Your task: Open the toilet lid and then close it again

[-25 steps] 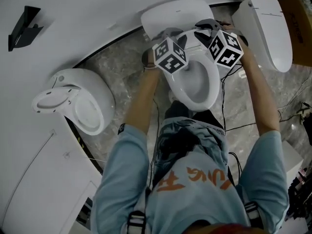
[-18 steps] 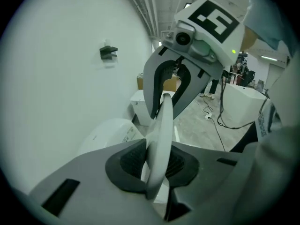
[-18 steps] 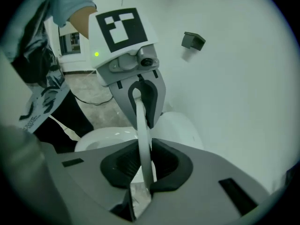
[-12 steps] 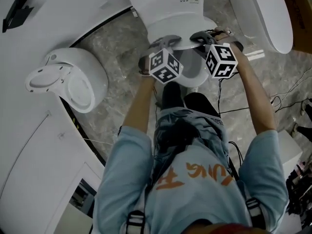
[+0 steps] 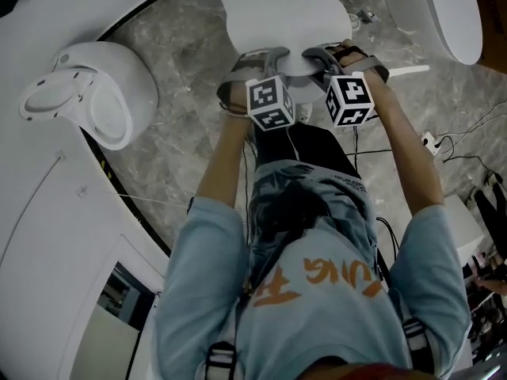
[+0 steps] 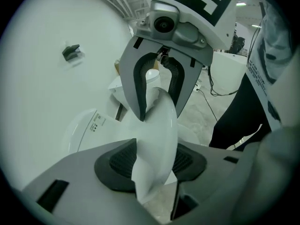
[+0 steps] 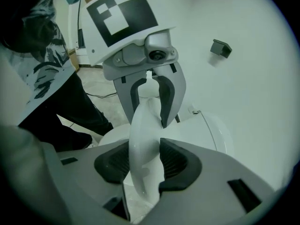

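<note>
Straddling front rim of toilet lid (image 5: 273,10) with left gripper (image 6: 151,162) and right gripper (image 7: 143,161), one per side, for level lowering. Having just been opening both jaws to mid-width, rim between pads, likely releasing. Leaving lid lowered flat ahead of person's legs (image 5: 305,153); probably finishing closing step.

Head view hangs well above the toilet lid (image 5: 273,10) and looks steeply down, with the lid up at the frame's top. Left gripper view is jammed right against the lid's front rim on its left side; right gripper view, same deal on the right. They face each other along that rim. All three share the lid.
</note>
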A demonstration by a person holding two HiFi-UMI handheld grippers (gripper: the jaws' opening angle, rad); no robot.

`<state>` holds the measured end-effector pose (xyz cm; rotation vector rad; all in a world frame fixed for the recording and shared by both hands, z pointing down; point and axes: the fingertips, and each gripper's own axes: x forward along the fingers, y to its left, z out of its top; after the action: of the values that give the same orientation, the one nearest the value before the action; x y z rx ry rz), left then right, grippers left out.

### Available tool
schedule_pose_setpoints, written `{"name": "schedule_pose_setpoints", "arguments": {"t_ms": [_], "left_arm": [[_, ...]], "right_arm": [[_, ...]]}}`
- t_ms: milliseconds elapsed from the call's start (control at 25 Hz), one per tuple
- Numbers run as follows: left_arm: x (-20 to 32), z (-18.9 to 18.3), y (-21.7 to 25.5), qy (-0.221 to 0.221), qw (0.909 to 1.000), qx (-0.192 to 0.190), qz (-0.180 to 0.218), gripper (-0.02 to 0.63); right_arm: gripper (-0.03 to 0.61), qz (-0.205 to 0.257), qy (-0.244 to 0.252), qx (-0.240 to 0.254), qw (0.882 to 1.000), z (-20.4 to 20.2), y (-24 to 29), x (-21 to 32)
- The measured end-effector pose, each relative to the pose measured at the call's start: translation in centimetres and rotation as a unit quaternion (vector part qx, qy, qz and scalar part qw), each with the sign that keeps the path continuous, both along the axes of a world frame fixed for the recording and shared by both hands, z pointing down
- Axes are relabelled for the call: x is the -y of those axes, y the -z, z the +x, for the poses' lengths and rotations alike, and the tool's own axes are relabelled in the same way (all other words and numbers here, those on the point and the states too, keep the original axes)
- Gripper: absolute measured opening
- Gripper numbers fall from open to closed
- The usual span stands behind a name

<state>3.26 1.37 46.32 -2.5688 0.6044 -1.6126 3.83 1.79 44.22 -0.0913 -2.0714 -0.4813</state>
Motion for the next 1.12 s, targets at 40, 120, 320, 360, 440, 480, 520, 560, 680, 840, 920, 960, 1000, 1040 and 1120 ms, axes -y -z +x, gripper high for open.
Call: {"name": "schedule_pose_setpoints", "arguments": {"t_ms": [40,120,320,360,440,480,520,560,680,840,920,960,1000,1040,1120], "left_arm": [[-0.7,0.2,-0.6,-0.001,1.0,0.004,-0.001,0.21],[-2.0,0.6,-1.6,0.002,0.9999,0.009,-0.007,0.224],[-5.7,1.6,-4.7,-0.019,0.9983,0.043,-0.035,0.258],[-6.1,1.8,-5.3,-0.024,0.9976,0.051,-0.04,0.264],[-6.8,2.1,-6.2,-0.026,0.9969,0.057,-0.048,0.276],[-7.1,2.3,-6.8,-0.025,0.9967,0.057,-0.051,0.282],[-7.5,2.5,-7.2,-0.025,0.9966,0.056,-0.055,0.286],[-7.8,2.6,-7.7,-0.024,0.9966,0.052,-0.059,0.29],[-8.8,2.8,-8.7,-0.024,0.9965,0.037,-0.071,0.304],[-9.6,3.0,-10.6,-0.026,0.9963,0.025,-0.078,0.316],[-10.2,3.1,-11.8,-0.027,0.996,0.02,-0.083,0.321],[-10.5,3.1,-12.4,-0.025,0.9956,0.016,-0.089,0.324],[-10.9,3.2,-13.2,-0.021,0.995,0.01,-0.097,0.325],[-11.2,3.4,-13.9,-0.014,0.9939,0.002,-0.109,0.323],[-11.9,3.7,-15.5,-0.009,0.9916,-0.005,-0.129,0.324]], "right_arm": [[0.177,0.006,0.004,-0.002,1.0,0.1,-0.6,-0.7],[0.184,0.013,0.004,0.005,1.0,0.5,-1.7,-1.9],[0.196,0.02,-0.03,0.04,0.999,1.5,-4.5,-5.2],[0.198,0.025,-0.032,0.039,0.998,1.7,-5.1,-5.6],[0.206,0.03,-0.036,0.038,0.998,2.1,-6.3,-6.2],[0.207,0.03,-0.039,0.039,0.998,2.3,-6.9,-6.6],[0.212,0.03,-0.042,0.041,0.998,2.4,-7.4,-6.9],[0.216,0.029,-0.046,0.042,0.998,2.4,-7.9,-7.2],[0.224,0.027,-0.054,0.049,0.997,2.4,-9.2,-8.2],[0.238,0.023,-0.063,0.055,0.996,2.6,-11.3,-9.0],[0.246,0.015,-0.067,0.05,0.996,2.6,-12.7,-9.6],[0.252,0.007,-0.07,0.047,0.996,2.6,-13.4,-10.0],[0.259,-0.003,-0.073,0.043,0.996,2.7,-14.3,-10.4],[0.264,-0.014,-0.078,0.041,0.996,2.7,-15.1,-10.9],[0.273,-0.039,-0.092,0.041,0.994,2.9,-16.9,-11.7]]}}
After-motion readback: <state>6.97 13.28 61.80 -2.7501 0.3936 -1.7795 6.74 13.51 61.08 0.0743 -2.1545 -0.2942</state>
